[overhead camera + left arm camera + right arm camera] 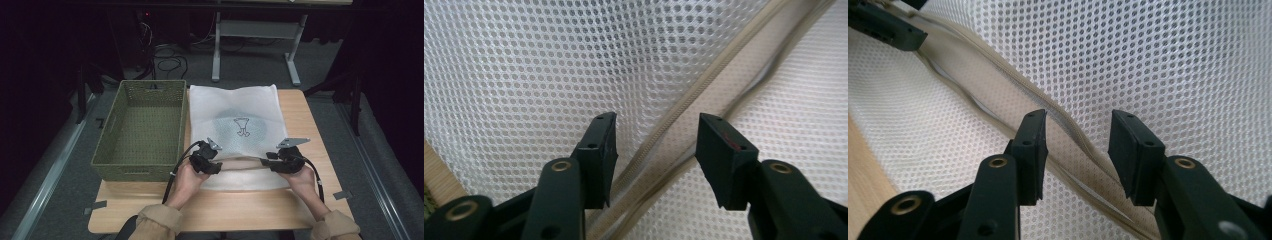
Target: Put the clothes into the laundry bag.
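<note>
White mesh bag flat on the counter, just right of a green basket. Dark garment with a pale printed figure visible through the mesh, beyond both grippers. Beige zipper running across the bag's near part, from one gripper to the other, the opening gaping a little between them.

Left gripper at the zipper's left end, held in the left hand. Jaws partly open, gripping nothing. In the left gripper view, zipper passing through the gap between the jaws, closer to the left jaw, running up and away to the right; mesh beneath and ahead of both jaws. Pads clear of the fabric.

Right gripper at the zipper's right end, held in the right hand. Jaws about half open, holding nothing. In the right gripper view, zipper lying between the jaws and running off to the upper left, toward the tip of the other gripper at the far end. Mesh ahead of the right jaw, a strip of counter left of the left jaw.
</note>
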Action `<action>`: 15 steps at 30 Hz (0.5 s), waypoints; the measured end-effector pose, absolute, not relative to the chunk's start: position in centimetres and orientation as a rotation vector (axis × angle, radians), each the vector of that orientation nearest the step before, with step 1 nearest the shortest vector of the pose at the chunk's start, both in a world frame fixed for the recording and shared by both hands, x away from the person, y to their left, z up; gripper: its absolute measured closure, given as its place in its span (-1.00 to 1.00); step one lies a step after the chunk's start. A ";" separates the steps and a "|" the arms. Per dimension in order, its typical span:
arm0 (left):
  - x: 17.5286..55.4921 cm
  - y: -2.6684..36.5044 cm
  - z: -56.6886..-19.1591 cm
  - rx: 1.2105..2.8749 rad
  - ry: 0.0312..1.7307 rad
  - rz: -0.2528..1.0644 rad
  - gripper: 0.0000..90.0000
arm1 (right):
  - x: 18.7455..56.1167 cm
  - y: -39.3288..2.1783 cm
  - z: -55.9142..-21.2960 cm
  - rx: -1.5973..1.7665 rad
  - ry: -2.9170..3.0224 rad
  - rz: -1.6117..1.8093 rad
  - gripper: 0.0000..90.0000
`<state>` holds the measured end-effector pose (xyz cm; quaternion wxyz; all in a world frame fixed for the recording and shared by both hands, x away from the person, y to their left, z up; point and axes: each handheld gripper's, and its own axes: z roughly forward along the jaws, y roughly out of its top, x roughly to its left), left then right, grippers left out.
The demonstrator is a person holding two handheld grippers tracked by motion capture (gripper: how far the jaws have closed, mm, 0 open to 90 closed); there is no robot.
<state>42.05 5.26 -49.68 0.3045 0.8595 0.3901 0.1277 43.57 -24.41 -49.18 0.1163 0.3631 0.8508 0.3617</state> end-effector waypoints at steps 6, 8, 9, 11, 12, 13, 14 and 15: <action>41.2 5.6 -48.5 2.247 0.975 0.337 0.04 | 43.0 -24.8 -48.1 1.054 2.466 1.089 0.26; 40.8 5.9 -48.1 2.233 0.963 0.336 0.04 | 42.8 -25.0 -47.9 1.038 2.455 1.107 0.25; 40.7 5.9 -48.0 2.224 0.960 0.333 0.04 | 42.7 -25.1 -47.8 1.032 2.455 1.108 0.25; 40.4 6.1 -47.6 2.206 0.949 0.320 0.03 | 42.4 -25.1 -47.6 1.036 2.451 1.121 0.24; 40.3 6.2 -47.4 2.196 0.941 0.315 0.03 | 42.3 -25.2 -47.6 1.013 2.449 1.125 0.24; 40.1 6.2 -47.3 2.194 0.934 0.316 0.03 | 42.2 -25.2 -47.5 1.015 2.453 1.123 0.24; 40.0 6.3 -47.1 2.191 0.923 0.314 0.03 | 42.1 -25.3 -47.4 1.015 2.451 1.124 0.24; 39.9 6.4 -47.0 2.190 0.921 0.311 0.03 | 42.0 -25.4 -47.3 1.020 2.446 1.133 0.24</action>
